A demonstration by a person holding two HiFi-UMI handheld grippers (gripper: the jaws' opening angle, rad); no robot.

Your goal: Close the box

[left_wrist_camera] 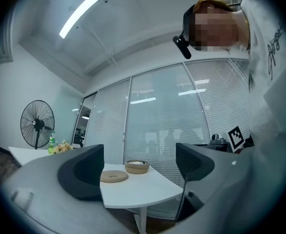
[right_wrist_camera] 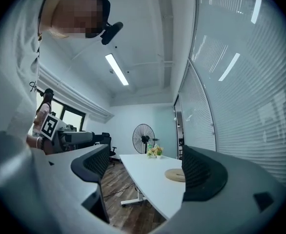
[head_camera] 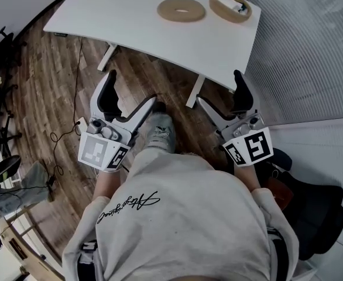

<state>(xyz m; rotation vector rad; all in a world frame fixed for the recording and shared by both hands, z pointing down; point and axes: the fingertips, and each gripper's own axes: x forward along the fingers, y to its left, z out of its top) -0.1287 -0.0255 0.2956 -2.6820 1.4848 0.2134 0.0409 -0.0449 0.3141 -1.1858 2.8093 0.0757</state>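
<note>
On the white table (head_camera: 130, 22) a round woven box (head_camera: 230, 4) stands open, with something white inside. Its flat round lid (head_camera: 181, 9) lies just left of it. Both grippers are held low in front of the person, short of the table's near edge. My left gripper (head_camera: 131, 92) is open and holds nothing, and so is my right gripper (head_camera: 220, 92). In the left gripper view the lid (left_wrist_camera: 114, 176) and the box (left_wrist_camera: 136, 166) show far off between the open jaws of the left gripper (left_wrist_camera: 139, 173). The right gripper (right_wrist_camera: 145, 172) frames the table (right_wrist_camera: 145, 182), with the lid (right_wrist_camera: 174, 175) partly behind one finger.
A glass wall with blinds (head_camera: 312, 45) runs along the table's right. A standing fan (right_wrist_camera: 143, 138) and flowers (right_wrist_camera: 155, 151) are at the table's far end. Cables (head_camera: 57, 136) trail on the wood floor at the left; a dark office chair (head_camera: 312, 215) stands beside the person at the right.
</note>
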